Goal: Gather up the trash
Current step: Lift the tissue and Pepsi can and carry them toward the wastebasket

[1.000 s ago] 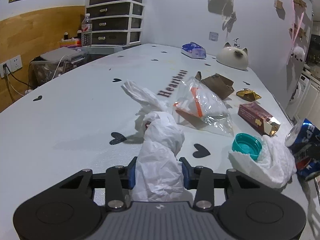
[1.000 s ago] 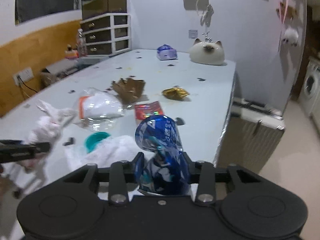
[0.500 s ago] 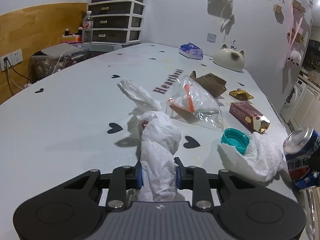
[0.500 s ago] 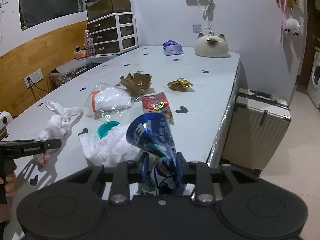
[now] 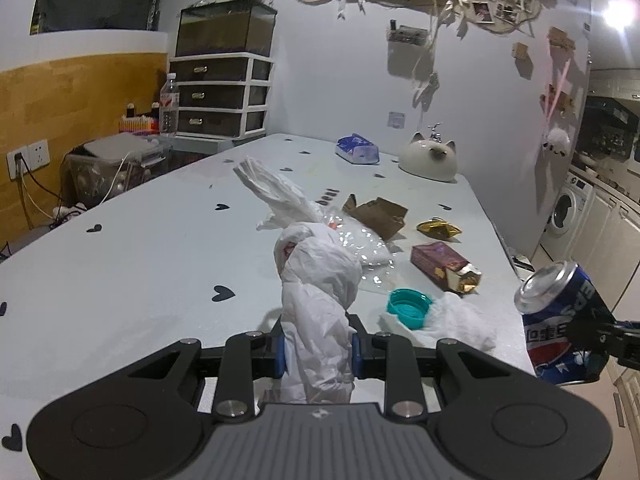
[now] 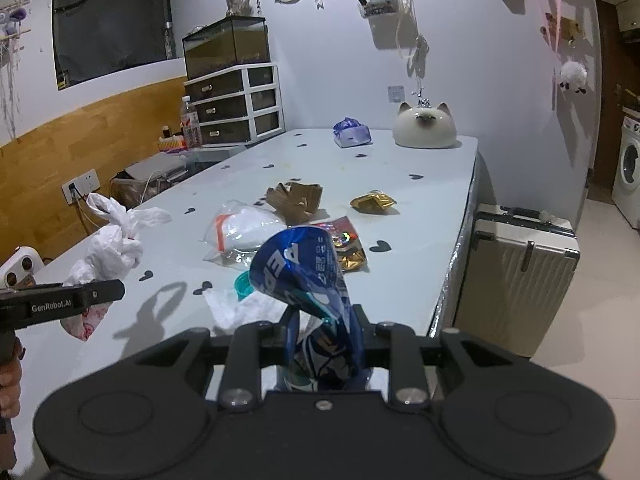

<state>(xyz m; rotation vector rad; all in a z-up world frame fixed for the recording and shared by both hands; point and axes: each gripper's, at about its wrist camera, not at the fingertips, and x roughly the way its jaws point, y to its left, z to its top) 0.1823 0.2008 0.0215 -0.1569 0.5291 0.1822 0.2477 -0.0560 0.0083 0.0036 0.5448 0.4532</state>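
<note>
My left gripper (image 5: 318, 350) is shut on a crumpled white plastic bag (image 5: 316, 280) and holds it lifted above the white table (image 5: 140, 264). The bag also shows in the right wrist view (image 6: 110, 250), hanging from the left gripper (image 6: 86, 298). My right gripper (image 6: 326, 338) is shut on a crushed blue Pepsi can (image 6: 306, 270), held above the table's near right corner. The can also shows at the right edge of the left wrist view (image 5: 560, 320).
On the table lie a teal cap (image 5: 409, 313) on a white tissue (image 5: 460, 322), a clear zip bag (image 6: 244, 230), a red foil wrapper (image 5: 442, 266), torn brown cardboard (image 5: 380, 214), a gold wrapper (image 5: 438, 228), a cat-shaped ceramic (image 6: 424, 126). A cream suitcase (image 6: 520, 276) stands right of the table.
Both grippers have risen. The left lifted the white bag off the table; the right raised the can higher above the table's corner.
</note>
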